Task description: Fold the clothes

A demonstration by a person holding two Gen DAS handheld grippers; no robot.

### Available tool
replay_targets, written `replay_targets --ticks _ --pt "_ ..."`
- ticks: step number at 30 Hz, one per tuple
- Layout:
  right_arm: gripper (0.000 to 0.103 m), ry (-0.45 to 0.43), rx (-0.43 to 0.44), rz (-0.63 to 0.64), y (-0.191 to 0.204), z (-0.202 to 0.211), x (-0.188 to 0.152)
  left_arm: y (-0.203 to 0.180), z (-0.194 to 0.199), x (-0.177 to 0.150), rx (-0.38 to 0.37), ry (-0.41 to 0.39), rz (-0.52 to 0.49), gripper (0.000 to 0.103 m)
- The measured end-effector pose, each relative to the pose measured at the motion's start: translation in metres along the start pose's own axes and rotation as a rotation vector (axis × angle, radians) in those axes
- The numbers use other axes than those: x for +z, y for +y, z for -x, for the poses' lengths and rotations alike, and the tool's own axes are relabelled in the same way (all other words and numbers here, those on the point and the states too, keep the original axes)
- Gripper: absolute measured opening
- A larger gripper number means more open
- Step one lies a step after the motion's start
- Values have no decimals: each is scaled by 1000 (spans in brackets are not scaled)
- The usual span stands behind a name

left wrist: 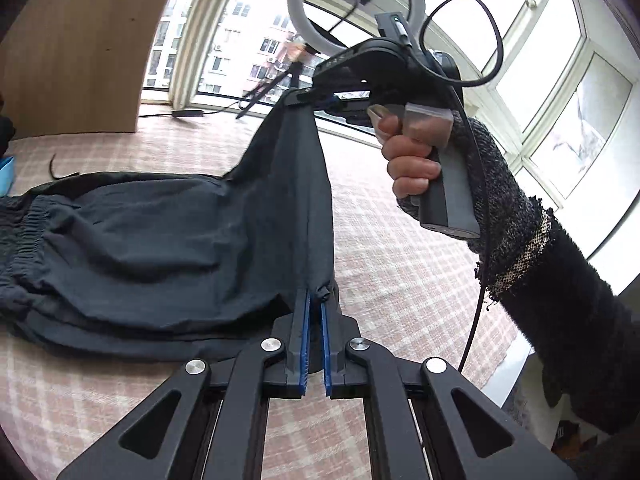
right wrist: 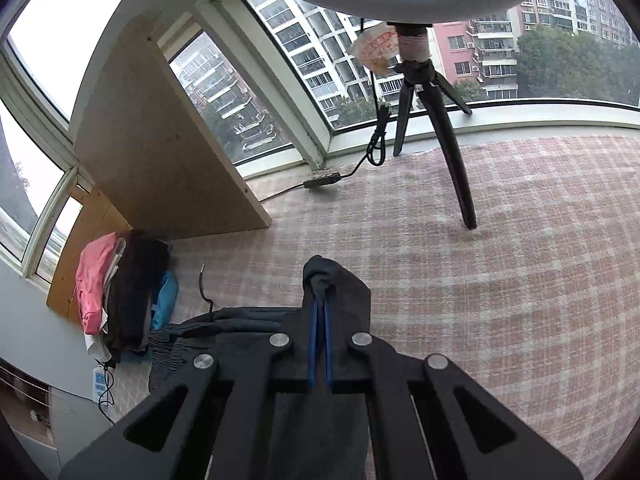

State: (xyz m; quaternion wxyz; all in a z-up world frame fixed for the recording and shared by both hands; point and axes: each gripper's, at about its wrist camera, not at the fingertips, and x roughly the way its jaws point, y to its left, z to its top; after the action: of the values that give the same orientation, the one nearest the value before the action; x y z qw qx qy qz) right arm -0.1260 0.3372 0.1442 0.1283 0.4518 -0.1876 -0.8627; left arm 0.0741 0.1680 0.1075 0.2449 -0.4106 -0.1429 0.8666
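A pair of dark grey trousers (left wrist: 160, 240) lies on the pink checked cover (left wrist: 400, 264), with its elastic waistband (left wrist: 24, 224) at the left. My left gripper (left wrist: 315, 294) is shut on one corner of the leg end. My right gripper (left wrist: 304, 98), held by a hand (left wrist: 412, 160) in a dark knitted sleeve, is shut on the other corner, higher up. The hem hangs taut between the two. In the right wrist view the right gripper (right wrist: 320, 288) pinches a bunch of the dark cloth, and the trousers (right wrist: 224, 332) trail down to the left beneath it.
A pile of folded clothes (right wrist: 120, 292), pink, black and blue, stands at the left by a wooden board (right wrist: 160, 152). A ring light on a black tripod (right wrist: 440, 128) stands at the far edge by the window, its cable (right wrist: 320, 180) running across the cover. A power strip (right wrist: 100, 384) lies lower left.
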Motion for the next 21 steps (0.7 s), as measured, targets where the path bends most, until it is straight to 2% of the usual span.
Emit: replay_targets --ticks 6,10,14,17,19,21 --pt "3 24 -19 40 105 -49 -8 103 51 -13 58 -83 162 0" --pt "3 63 -35 68 167 -96 -23 170 89 -29 78 -96 279 0" --pt "3 114 -50 103 216 -137 -41 219 105 -46 97 -82 346 0" --pt "5 202 -38 194 240 -162 -52 237 102 -47 84 -33 323 0" --pt "9 231 -57 196 236 -160 -56 237 93 -36 59 -12 282 0" --pt "15 204 -53 161 220 -139 -58 232 83 -19 60 3 215 0"
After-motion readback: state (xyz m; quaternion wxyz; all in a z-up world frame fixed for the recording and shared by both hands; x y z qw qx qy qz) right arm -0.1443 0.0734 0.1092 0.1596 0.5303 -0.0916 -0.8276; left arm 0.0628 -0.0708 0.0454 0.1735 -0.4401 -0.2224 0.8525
